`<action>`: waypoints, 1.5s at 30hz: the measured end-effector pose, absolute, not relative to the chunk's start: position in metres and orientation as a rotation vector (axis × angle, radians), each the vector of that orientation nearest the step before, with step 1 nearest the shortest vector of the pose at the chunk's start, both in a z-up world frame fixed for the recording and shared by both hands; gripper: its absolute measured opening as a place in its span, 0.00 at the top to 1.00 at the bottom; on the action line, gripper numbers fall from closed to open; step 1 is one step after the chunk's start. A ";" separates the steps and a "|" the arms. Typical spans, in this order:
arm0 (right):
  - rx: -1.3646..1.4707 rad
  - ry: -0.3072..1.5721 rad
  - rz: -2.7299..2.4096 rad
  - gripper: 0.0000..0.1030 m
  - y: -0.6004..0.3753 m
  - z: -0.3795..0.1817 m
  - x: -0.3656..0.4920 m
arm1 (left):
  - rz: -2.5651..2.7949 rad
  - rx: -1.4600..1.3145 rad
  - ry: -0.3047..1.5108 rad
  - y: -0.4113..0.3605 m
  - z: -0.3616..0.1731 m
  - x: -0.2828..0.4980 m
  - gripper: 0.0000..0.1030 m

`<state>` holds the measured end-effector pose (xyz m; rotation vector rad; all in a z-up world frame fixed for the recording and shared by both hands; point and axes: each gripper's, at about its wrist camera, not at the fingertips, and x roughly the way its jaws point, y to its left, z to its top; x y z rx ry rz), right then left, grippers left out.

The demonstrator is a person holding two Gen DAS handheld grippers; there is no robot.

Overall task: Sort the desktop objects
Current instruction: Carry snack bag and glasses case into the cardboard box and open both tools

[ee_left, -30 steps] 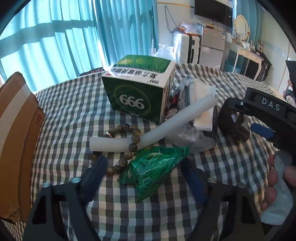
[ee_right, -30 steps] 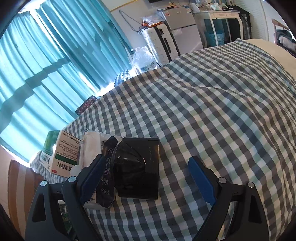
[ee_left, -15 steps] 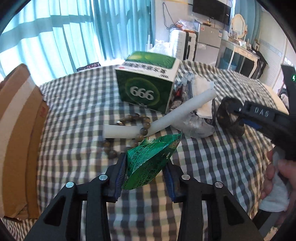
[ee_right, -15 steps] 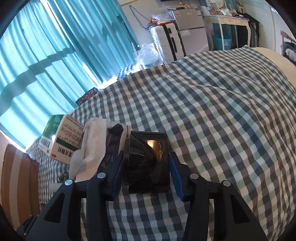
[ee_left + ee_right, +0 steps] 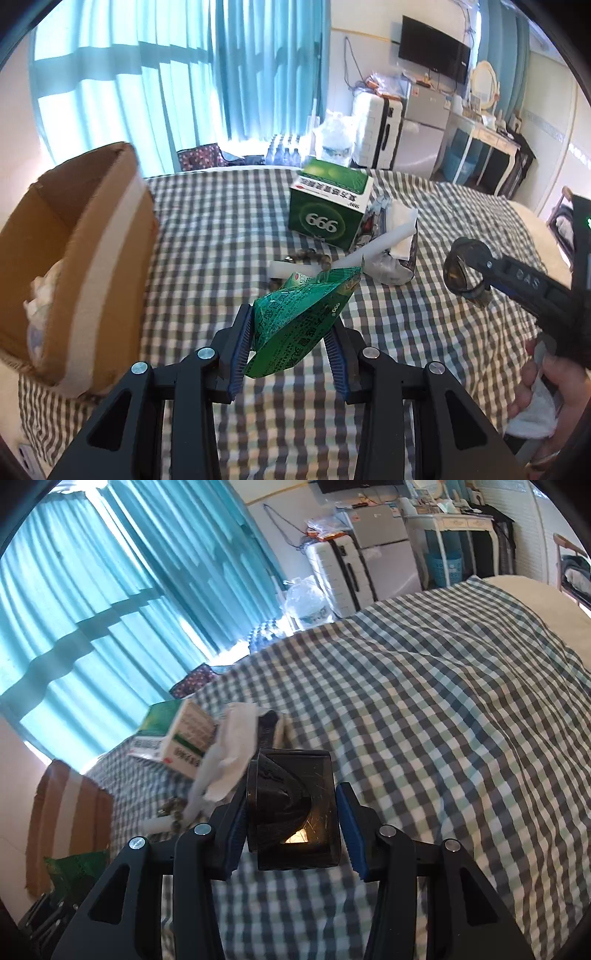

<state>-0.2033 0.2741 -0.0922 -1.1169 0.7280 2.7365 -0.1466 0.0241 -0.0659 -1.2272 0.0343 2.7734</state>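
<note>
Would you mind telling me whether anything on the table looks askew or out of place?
Yes: the white foam tube lies slanted, propped on the bead bracelet and the plastic-wrapped bundle beside the green 999 box, in a jumbled heap rather than flat on the checked cloth.

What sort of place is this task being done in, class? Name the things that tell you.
Most likely a lived-in bedroom or small flat: a wall-mounted television, a white suitcase beside a small fridge, a dressing table with a mirror, and teal curtains behind the checked tablecloth.
</note>
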 end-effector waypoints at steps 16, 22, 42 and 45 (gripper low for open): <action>-1.048 0.593 2.980 0.56 0.201 -0.035 -0.122 | 2.837 -1.168 -0.100 -0.014 -0.027 -0.093 0.62; -1.052 0.534 3.032 0.56 0.172 -0.026 -0.111 | 2.855 -1.155 -0.133 -0.027 -0.020 -0.087 0.62; -1.132 0.466 3.266 0.56 0.061 0.004 -0.138 | 2.997 -1.168 -0.162 -0.124 0.009 -0.101 0.62; -1.148 0.447 3.314 0.56 0.040 0.009 -0.150 | 3.024 -1.174 -0.177 -0.143 0.009 -0.109 0.62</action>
